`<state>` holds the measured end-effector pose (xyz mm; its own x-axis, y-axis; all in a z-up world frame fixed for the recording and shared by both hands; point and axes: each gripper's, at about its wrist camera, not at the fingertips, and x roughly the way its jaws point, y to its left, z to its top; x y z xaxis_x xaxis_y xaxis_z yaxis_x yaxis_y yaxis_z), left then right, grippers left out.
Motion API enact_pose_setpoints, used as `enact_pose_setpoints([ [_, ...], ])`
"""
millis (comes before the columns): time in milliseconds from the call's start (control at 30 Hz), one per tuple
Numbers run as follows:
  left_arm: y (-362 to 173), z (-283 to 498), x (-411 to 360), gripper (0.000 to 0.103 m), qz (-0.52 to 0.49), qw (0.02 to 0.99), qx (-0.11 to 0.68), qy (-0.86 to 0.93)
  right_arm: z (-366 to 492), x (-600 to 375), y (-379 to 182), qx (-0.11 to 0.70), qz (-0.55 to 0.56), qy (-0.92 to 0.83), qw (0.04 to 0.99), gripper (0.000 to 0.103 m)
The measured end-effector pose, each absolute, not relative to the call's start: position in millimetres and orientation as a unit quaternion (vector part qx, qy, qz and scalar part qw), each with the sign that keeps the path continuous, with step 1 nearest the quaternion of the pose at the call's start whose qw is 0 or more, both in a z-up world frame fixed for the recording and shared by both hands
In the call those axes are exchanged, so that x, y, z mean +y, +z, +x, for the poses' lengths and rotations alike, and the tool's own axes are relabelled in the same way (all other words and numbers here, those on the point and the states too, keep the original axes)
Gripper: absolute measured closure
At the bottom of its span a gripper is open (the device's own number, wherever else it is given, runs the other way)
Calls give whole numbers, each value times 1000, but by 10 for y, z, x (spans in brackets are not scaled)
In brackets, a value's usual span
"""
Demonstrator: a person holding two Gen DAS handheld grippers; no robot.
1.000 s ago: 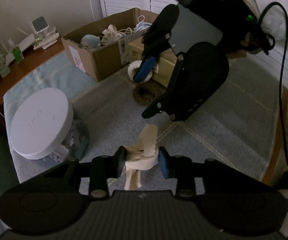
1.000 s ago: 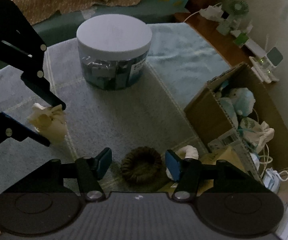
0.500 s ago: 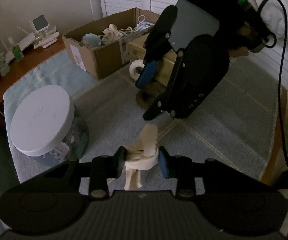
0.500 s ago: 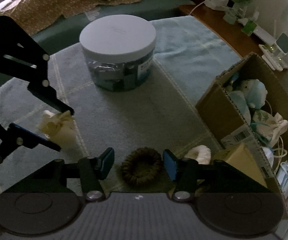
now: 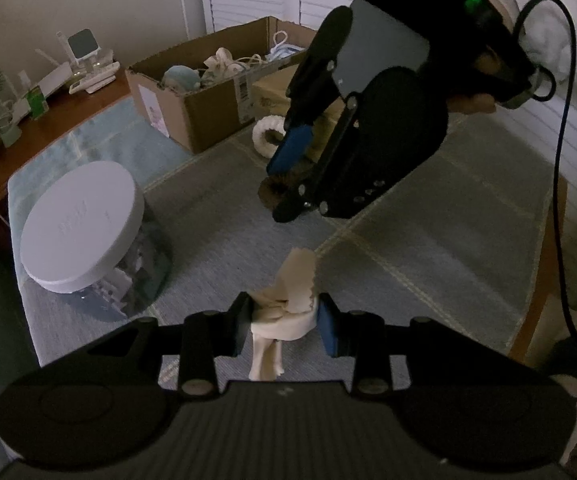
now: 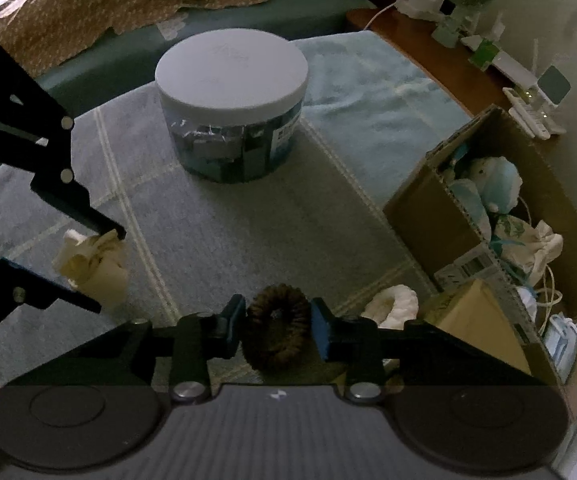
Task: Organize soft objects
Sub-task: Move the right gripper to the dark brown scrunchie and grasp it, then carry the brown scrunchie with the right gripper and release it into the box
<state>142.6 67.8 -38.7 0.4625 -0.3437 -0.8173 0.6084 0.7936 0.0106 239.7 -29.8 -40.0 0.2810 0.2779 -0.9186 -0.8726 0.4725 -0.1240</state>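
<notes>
With each hand taking one soft item for sorting, the right gripper (image 6: 276, 330) has just closed its jaws on the brown scrunchie (image 6: 277, 334) lying on the counter (image 6: 216, 232) near the cardboard box (image 6: 420, 216), while the left gripper (image 5: 284, 322) pinches the cream cloth (image 5: 284, 312).

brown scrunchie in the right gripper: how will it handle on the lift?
Probably soft and squashy: the brown scrunchie sits pinched between the right gripper pads. Likely light for its size. As a fuzzy fabric ring, it seems unlikely to slip or roll.
</notes>
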Motion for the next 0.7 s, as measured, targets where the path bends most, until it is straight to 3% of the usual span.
enact_pose_setpoints([
  [700,-73,1052,534,69,138,858,405,-283,2023,-599,221,387,-286,386,787,63],
])
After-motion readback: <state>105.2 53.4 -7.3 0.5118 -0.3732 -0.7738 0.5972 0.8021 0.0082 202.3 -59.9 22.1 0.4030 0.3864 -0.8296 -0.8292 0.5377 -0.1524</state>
